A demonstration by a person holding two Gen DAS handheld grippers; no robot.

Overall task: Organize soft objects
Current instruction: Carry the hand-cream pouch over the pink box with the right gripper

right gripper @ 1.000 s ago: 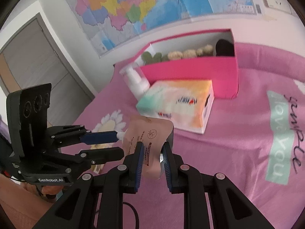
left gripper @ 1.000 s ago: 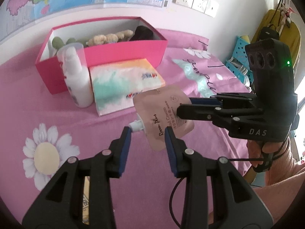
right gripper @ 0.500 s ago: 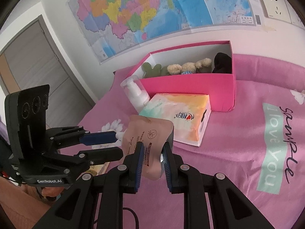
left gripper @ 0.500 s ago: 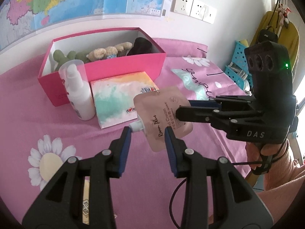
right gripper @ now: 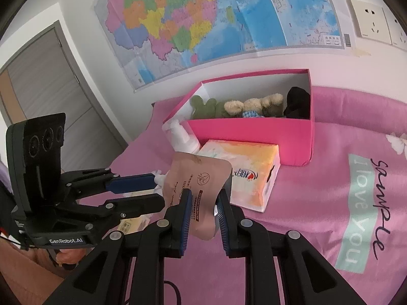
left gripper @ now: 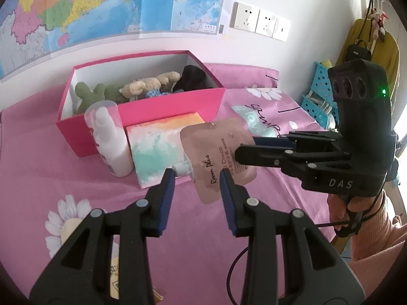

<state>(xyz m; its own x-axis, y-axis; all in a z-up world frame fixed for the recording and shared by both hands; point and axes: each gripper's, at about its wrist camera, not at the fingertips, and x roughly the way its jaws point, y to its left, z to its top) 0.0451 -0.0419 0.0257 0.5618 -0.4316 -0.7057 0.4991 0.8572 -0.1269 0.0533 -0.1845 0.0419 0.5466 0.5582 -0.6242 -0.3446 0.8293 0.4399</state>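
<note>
On the bed [left gripper: 38, 167] the box [left gripper: 173, 106] stands by the wall, plush toys [left gripper: 145, 86] in it; before it lie the tissue pack [left gripper: 157, 145] and, to its left, the bottle [left gripper: 112, 142].

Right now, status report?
Right gripper shut on tan spouted pouch. Left gripper shut on its white cap. Pink box ahead, unobstructed.
</note>
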